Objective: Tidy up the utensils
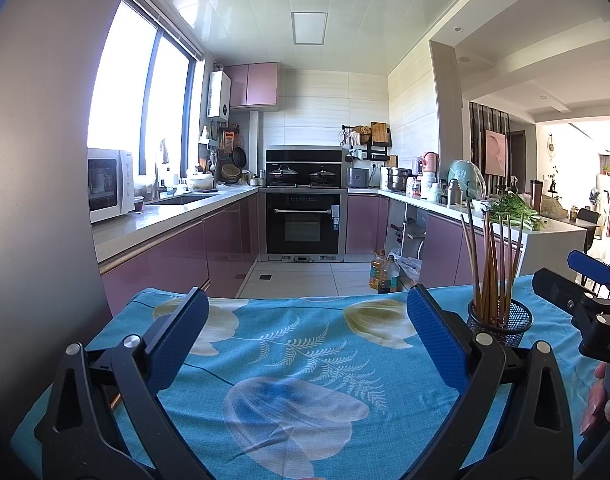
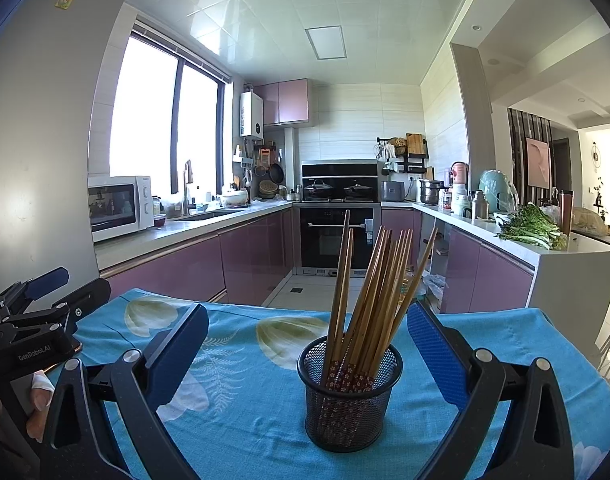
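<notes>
Inspecting the work surface, I am finding both tongs released and carrying nothing. I am seeing the left gripper spread wide over bare tablecloth, with no utensil between its pads. I am seeing the right gripper likewise spread, its two blue pads flanking the mesh holder without touching it.

The chopsticks are standing bunched in that black mesh holder, leaning at differing angles, tips fanning upward and to the right. The holder is sitting upright on the blue flowered cloth, near the middle in the right wrist view and toward the far right in the left wrist view. I am finding no loose utensil on the visible cloth, so I am judging the sorting to be at or near its end, though the near edge is lying outside both views.

Risks I am noting:
- The holder is looking light and narrow-based, with tall sticks raising its balance point. Any pad brushing the leaning sticks is likely to tip it.
- The cloth is lying loose and slightly wrinkled; a pad dragging on it is liable to pull the holder along.
- The right gripper is hovering just right of the holder, and the left gripper's right pad is close on its other side, so the two rigs are at risk of clashing if they converge.
</notes>
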Tool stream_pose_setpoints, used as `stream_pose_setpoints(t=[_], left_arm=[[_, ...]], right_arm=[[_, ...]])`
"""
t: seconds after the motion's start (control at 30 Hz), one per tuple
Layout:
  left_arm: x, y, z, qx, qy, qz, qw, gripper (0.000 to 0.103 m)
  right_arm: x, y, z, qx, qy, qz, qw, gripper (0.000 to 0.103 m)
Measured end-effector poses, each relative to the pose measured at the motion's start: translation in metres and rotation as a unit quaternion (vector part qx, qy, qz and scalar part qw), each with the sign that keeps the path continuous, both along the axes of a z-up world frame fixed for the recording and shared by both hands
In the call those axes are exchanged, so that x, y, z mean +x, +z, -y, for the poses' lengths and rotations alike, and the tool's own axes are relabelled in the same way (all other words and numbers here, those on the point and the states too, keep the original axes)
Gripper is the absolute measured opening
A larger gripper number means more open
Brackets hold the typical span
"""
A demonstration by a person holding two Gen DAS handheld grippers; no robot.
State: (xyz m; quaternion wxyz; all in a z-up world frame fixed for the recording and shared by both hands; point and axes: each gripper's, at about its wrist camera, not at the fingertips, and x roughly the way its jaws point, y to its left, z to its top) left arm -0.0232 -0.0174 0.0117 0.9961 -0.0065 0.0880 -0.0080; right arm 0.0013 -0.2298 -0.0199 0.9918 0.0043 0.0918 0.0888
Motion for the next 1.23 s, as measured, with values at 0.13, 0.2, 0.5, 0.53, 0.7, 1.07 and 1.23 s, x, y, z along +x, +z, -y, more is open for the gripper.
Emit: stream_pose_setpoints(t=[0.13,0.2,0.5,0.53,0.7,1.07,1.23], left_arm=[[0.0,0.0,0.0,-0.001,0.0,-0.001,1.0,0.098],[0.0,-0.001,0.001,-0.001,0.0,-0.001,1.0,0.098],[0.001,-0.002,0.003,0.0,0.0,0.001,1.0,0.097],[0.0,-0.003,0.003,0.0,0.0,0.002,1.0,0.097],[0.002,-0.004,0.003,-0.001,-0.002,-0.001,1.0,0.097],[0.01,-0.008,-0.003,-0.006,0.006,-0.025,0.9997,0.098],[0.023,-0.015,-0.014,-0.008,0.01,-0.06,0.9981,0.098]], right_arm=[[0.0,0.0,0.0,0.0,0.0,0.0,1.0,0.096],[0.0,0.0,0.0,0.0,0.0,0.0,1.0,0.096],[0.0,0.0,0.0,0.001,0.001,-0.001,1.0,0.096],[0.0,0.0,0.0,0.001,0.0,0.0,1.0,0.096],[0.0,0.0,0.0,0.001,0.0,-0.001,1.0,0.096],[0.004,-0.014,0.014,-0.001,-0.025,-0.027,0.999,0.096],[0.016,-0.024,0.042,-0.012,-0.061,-0.062,0.996,0.096]])
